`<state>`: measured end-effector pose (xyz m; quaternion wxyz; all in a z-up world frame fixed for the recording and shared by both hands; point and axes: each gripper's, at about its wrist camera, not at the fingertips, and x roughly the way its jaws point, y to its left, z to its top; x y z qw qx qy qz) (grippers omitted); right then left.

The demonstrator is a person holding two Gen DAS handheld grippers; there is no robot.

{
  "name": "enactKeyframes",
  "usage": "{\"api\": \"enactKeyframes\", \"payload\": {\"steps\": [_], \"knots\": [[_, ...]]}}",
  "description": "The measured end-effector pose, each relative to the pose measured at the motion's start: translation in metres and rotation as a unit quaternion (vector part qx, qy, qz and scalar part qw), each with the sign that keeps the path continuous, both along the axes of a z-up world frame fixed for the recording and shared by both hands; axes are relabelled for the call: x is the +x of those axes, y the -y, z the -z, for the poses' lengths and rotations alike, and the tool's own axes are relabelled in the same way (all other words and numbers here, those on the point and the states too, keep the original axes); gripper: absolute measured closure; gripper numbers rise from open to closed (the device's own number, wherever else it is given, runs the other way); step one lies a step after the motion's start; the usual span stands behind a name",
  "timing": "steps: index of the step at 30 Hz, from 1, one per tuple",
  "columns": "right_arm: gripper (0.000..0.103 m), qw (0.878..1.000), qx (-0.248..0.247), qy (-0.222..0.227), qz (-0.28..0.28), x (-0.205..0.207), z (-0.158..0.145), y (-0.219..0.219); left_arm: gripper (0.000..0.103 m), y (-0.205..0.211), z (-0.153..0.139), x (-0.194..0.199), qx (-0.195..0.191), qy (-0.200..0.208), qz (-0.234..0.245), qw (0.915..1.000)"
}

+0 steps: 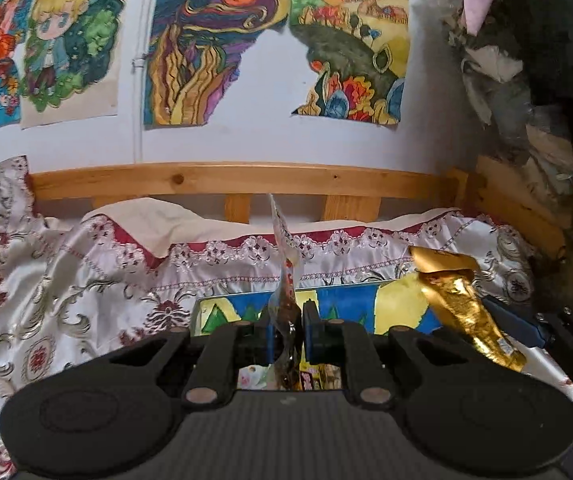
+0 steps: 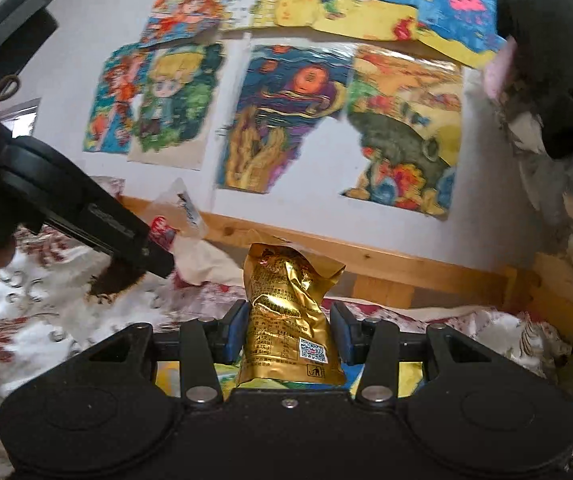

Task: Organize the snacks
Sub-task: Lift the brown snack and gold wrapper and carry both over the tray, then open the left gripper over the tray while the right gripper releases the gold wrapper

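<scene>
Colourful drawings [image 1: 202, 40] paper the wall above a patterned bedspread [image 1: 86, 280].

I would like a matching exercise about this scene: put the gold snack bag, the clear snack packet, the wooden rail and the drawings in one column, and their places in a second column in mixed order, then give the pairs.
Things
1. gold snack bag
2. clear snack packet
3. wooden rail
4. drawings

Places
A. stuck on the white wall
B. between the fingers of the right gripper
C. along the foot of the wall, behind the patterned cloth
D. pinched in the left gripper

Pairs: 1-B, 2-D, 3-C, 4-A
</scene>
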<state>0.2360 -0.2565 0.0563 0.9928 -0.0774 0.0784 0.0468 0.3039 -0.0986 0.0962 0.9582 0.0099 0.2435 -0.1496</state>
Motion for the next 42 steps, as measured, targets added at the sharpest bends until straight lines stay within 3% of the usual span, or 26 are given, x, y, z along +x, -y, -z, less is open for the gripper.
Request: {"api": "enactKeyframes", "payload": {"steps": [4,9,15,23,37,39,42], "knots": [[0.057,1.000,0.006,-0.006,0.030,0.015,0.022,0.021,0.089,0.018,0.029,0.021,-0.008,-0.011,0.001,0.9999],[0.057,0.998,0.032,-0.031,0.047,0.030,0.046,0.040,0.089,0.032,0.070,0.041,-0.029,-0.054,0.001,0.9981],[0.056,0.995,0.038,-0.069,0.056,0.044,0.066,0.042,0.089,0.045,0.098,0.048,-0.007,-0.079,0.006,0.9968],[0.053,0.990,0.062,-0.116,0.052,0.051,0.094,0.043,0.089,0.047,0.110,0.054,0.011,-0.105,-0.003,0.9944],[0.050,0.988,0.080,-0.121,0.055,0.051,0.096,0.044,0.084,0.040,0.118,0.055,-0.006,-0.135,-0.026,0.9905],[0.049,0.988,0.083,-0.122,0.055,0.051,0.096,0.044,0.080,0.039,0.117,0.054,-0.005,-0.134,-0.029,0.9906],[0.047,0.987,0.086,-0.121,0.056,0.051,0.094,0.046,0.063,0.037,0.114,0.052,-0.008,-0.133,-0.035,0.9904]]}}
